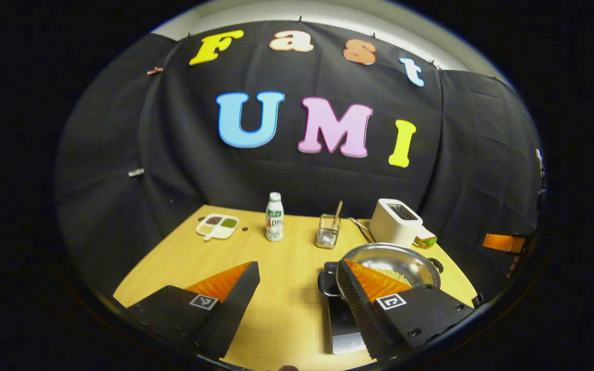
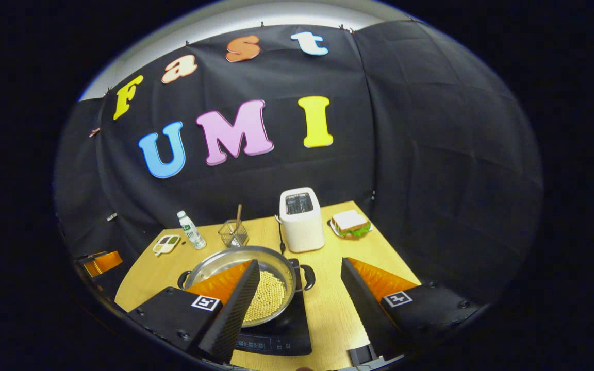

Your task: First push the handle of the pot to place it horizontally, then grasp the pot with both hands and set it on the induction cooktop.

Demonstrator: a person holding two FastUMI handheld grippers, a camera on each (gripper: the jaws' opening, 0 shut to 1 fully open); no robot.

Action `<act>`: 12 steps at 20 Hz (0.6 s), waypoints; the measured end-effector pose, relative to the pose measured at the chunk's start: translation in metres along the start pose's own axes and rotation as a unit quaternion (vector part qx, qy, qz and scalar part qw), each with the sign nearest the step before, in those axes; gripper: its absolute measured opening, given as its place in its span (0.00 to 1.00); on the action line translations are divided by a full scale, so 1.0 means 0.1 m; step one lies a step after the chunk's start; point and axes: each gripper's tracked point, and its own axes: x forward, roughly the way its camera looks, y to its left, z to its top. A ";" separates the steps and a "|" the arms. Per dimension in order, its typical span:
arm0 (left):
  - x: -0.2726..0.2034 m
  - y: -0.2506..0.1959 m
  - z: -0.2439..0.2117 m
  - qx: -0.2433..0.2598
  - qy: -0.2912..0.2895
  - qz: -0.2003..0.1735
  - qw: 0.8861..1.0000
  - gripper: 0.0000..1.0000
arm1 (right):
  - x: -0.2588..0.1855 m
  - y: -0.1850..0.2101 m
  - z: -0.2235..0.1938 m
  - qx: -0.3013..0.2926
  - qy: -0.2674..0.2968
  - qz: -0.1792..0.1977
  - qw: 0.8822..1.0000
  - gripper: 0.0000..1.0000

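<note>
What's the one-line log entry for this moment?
pot: sits on induction cooktop, handles sideways, beans inside | left gripper: open, holds nothing | right gripper: open, holds nothing | toaster: behind pot

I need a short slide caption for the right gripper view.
Pot of beans on the cooktop, toaster and sandwich behind.

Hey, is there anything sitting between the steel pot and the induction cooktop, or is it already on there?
Nothing visible stands between them. The round steel pot holding pale beans already rests on the flat black induction cooktop, its two black handles to either side. Both sets of tongs, left and right, are open.
</note>
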 end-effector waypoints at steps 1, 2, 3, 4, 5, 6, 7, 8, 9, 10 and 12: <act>-0.12 0.02 0.09 0.010 -0.018 0.005 1.000 0.95 | -0.13 0.05 0.09 -0.006 -0.019 0.001 1.000 0.98; -0.22 0.06 0.15 0.022 -0.035 0.014 0.999 0.95 | -0.26 0.09 0.16 -0.012 -0.036 0.000 0.999 0.98; -0.34 0.08 0.20 0.034 -0.047 0.021 0.998 0.95 | -0.38 0.13 0.23 -0.017 -0.054 0.001 0.998 0.98; -0.44 0.07 0.21 0.044 -0.055 0.024 0.997 0.95 | -0.46 0.16 0.25 -0.018 -0.066 0.002 0.998 0.98; -0.54 0.06 0.19 0.050 -0.058 0.022 0.997 0.95 | -0.55 0.23 0.26 -0.020 -0.082 0.008 0.996 0.98; -0.63 0.02 0.12 0.050 -0.056 0.016 0.997 0.95 | -0.60 0.27 0.24 -0.022 -0.092 0.011 0.995 0.98; -0.72 -0.01 0.05 0.043 -0.054 0.012 0.998 0.95 | -0.65 0.29 0.15 -0.034 -0.094 0.011 0.995 0.98; -0.77 -0.03 -0.01 0.031 -0.055 0.006 0.998 0.95 | -0.67 0.25 0.03 -0.048 -0.091 0.004 0.995 0.98; -0.85 -0.05 -0.05 0.017 -0.056 0.002 0.998 0.95 | -0.72 0.24 -0.11 -0.061 -0.081 -0.001 0.995 0.98; -0.93 -0.03 -0.09 0.005 -0.061 0.003 0.998 0.95 | -0.79 0.26 -0.19 -0.070 -0.078 -0.002 0.994 0.99; -1.04 0.05 -0.13 -0.004 -0.073 0.015 0.997 0.95 | -0.93 0.33 -0.25 -0.081 -0.085 0.005 0.993 0.99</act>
